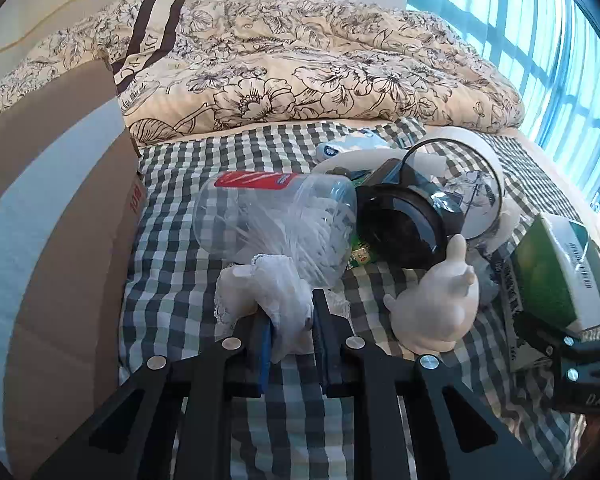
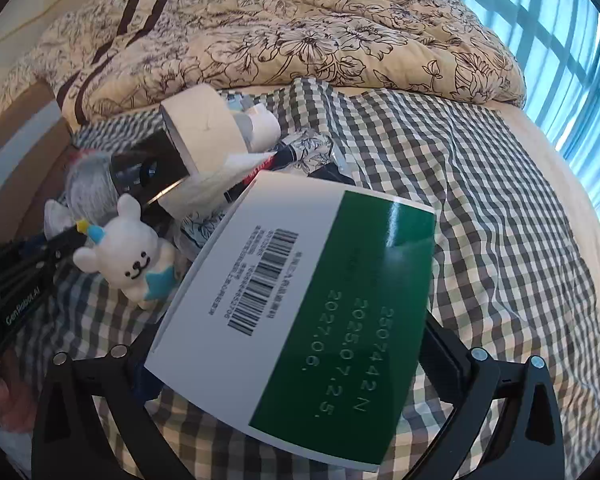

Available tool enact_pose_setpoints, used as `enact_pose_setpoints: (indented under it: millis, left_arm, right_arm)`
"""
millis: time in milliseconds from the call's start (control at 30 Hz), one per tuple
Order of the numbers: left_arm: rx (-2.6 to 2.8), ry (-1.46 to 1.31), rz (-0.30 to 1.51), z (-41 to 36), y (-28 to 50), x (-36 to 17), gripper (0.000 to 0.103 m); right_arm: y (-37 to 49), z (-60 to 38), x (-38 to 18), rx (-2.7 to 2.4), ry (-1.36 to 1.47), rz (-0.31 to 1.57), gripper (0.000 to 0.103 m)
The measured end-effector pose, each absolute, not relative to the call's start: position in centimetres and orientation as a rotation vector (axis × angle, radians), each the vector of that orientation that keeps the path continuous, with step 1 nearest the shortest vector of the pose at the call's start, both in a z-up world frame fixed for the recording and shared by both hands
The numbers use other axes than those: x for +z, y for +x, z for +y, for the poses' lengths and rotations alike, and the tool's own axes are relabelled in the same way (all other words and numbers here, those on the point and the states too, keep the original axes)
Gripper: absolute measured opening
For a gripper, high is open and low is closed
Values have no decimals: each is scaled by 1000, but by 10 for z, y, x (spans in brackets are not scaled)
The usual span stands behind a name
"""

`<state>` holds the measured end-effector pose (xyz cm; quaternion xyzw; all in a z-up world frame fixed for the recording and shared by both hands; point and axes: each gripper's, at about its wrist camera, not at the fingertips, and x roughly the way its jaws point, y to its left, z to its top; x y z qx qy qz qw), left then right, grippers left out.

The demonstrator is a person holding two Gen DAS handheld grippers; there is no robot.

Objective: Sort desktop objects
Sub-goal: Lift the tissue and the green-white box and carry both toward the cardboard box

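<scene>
A clear plastic bag (image 1: 284,220) with a red label and white sticks inside lies on the checked cloth (image 1: 172,288). My left gripper (image 1: 290,320) is shut on its twisted white neck. In the right wrist view, my right gripper (image 2: 296,360) is shut on a green and white box (image 2: 300,300) with a barcode, held above the cloth. That box (image 1: 556,264) and the right gripper (image 1: 572,344) also show at the right edge of the left wrist view. A white bear figure (image 2: 132,256) stands between the two grippers.
Black headphones (image 1: 404,216), a wide tape roll (image 2: 204,132) and small packets are piled behind the bear. A cardboard box (image 1: 60,240) stands to the left. A floral duvet (image 1: 300,60) lies at the back, a window to the right. A hand (image 2: 4,404) is at the lower left.
</scene>
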<state>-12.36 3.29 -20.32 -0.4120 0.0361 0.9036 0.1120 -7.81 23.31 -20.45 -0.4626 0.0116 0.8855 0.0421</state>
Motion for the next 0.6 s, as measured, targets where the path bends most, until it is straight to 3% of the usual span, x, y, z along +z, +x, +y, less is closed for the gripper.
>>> enact_pose_setpoints:
  millis: [600]
  left_arm:
    - [2666,-1125,115,32,-97,-164,18]
  right_arm:
    - [-58,236,-182,2754,-1337,126,86]
